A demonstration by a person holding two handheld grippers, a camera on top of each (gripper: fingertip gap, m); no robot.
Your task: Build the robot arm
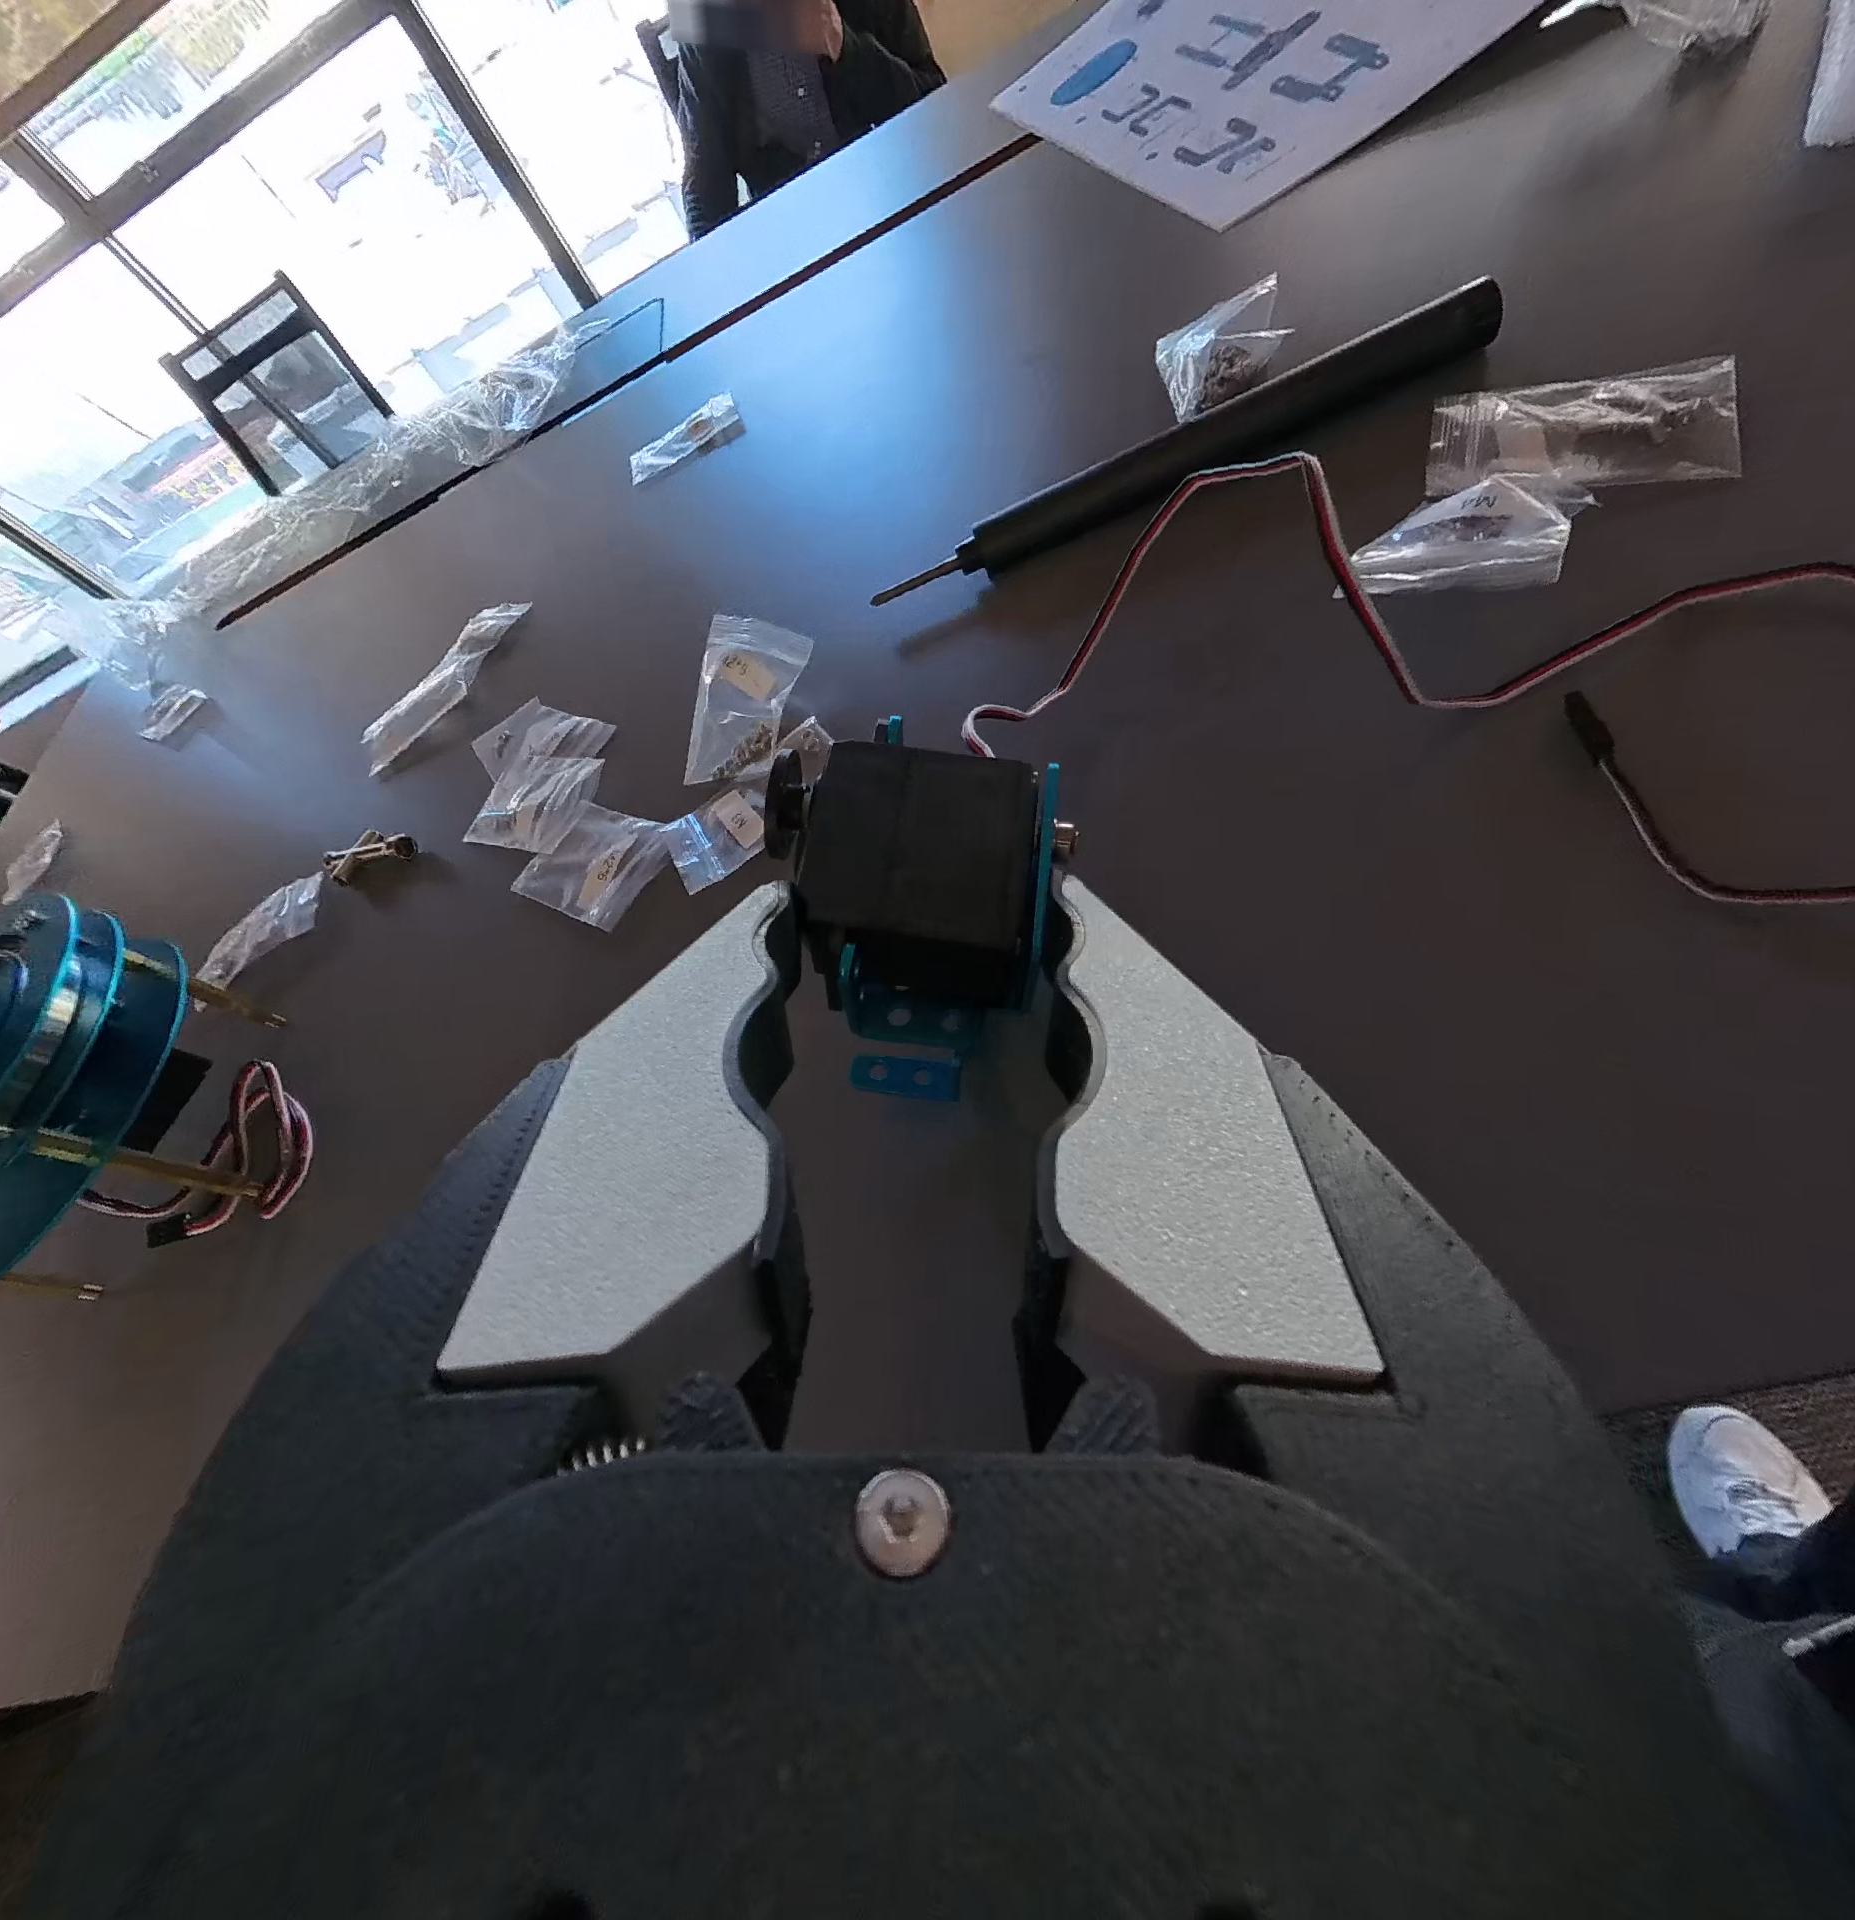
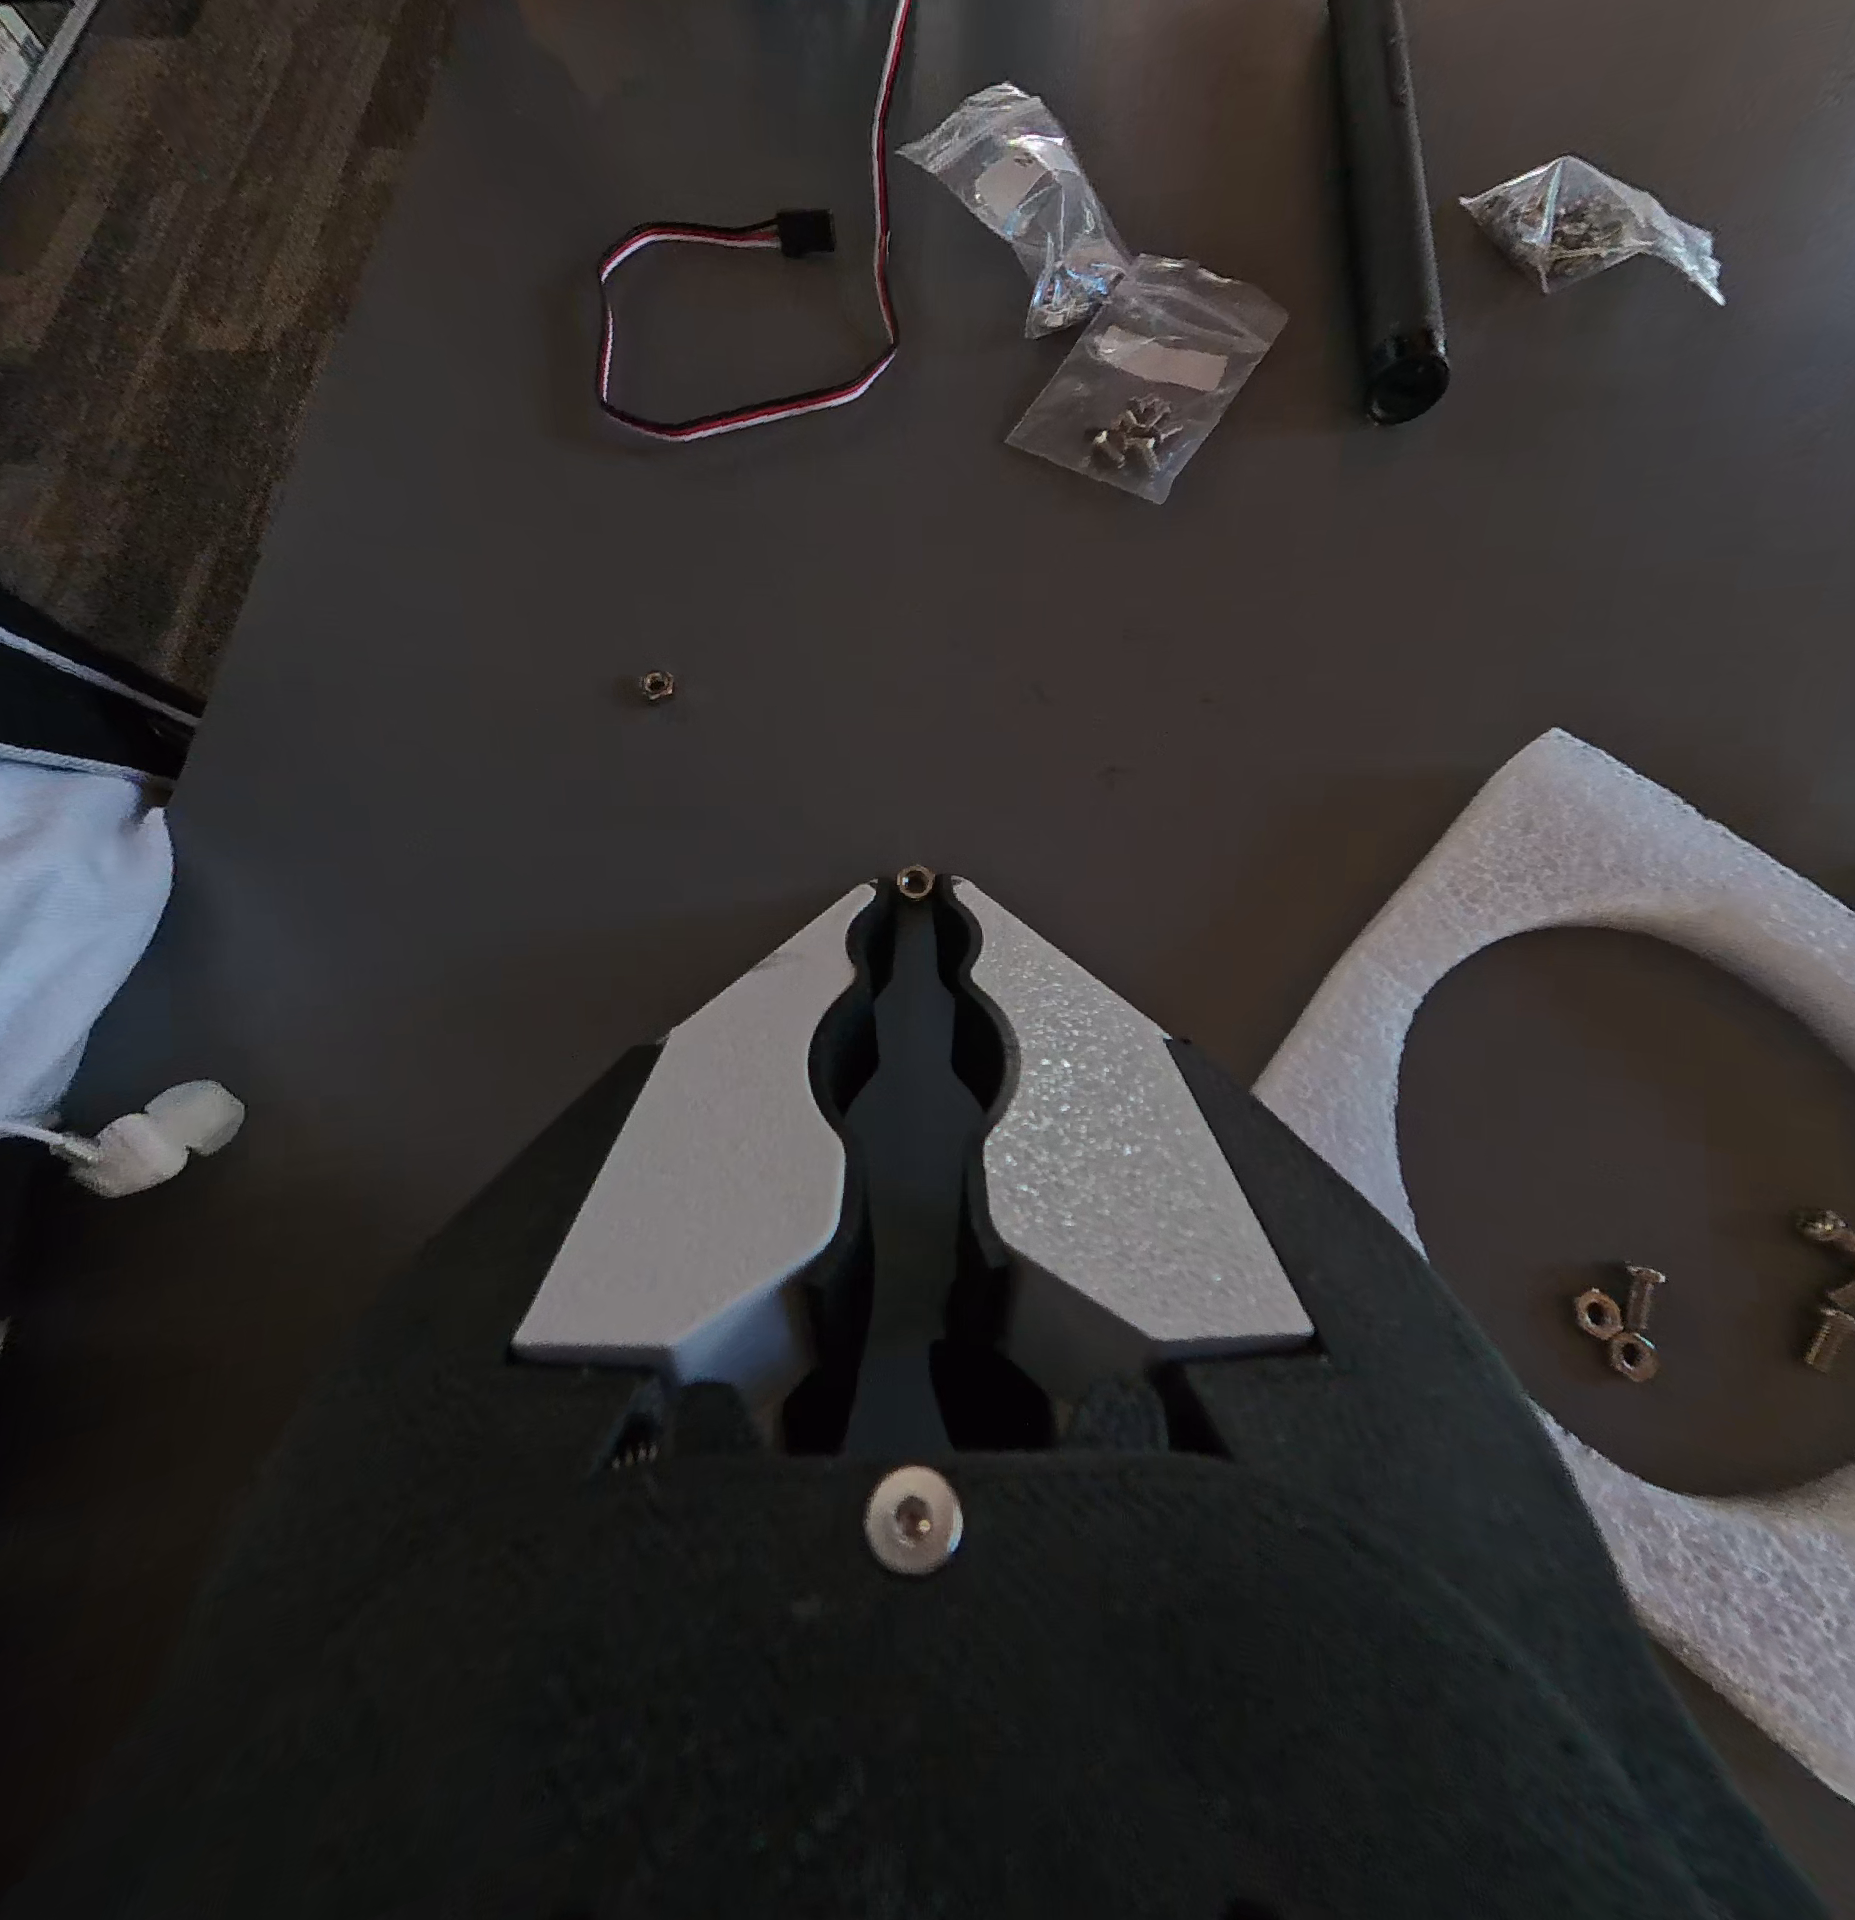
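Note:
My left gripper (image 1: 918,914) is shut on a black servo motor (image 1: 918,847) mounted in a blue metal bracket (image 1: 902,1023), held above the dark table (image 1: 1318,935). The servo's red, white and black cable (image 1: 1370,644) trails off to the right. My right gripper (image 2: 915,888) is shut on a small brass nut (image 2: 915,883) pinched at its fingertips, just above the table (image 2: 902,623). A second loose nut (image 2: 653,684) lies on the table ahead and to the left of it.
A black screwdriver (image 1: 1214,457) and several small bags of screws (image 1: 741,707) lie on the table. A blue round assembly (image 1: 40,1081) sits at the left. A white foam piece (image 2: 1474,862) rings loose nuts and screws (image 2: 1619,1330). A person stands beyond the table's far edge. Some 30 cm of space lies between my two pairs of fingers.

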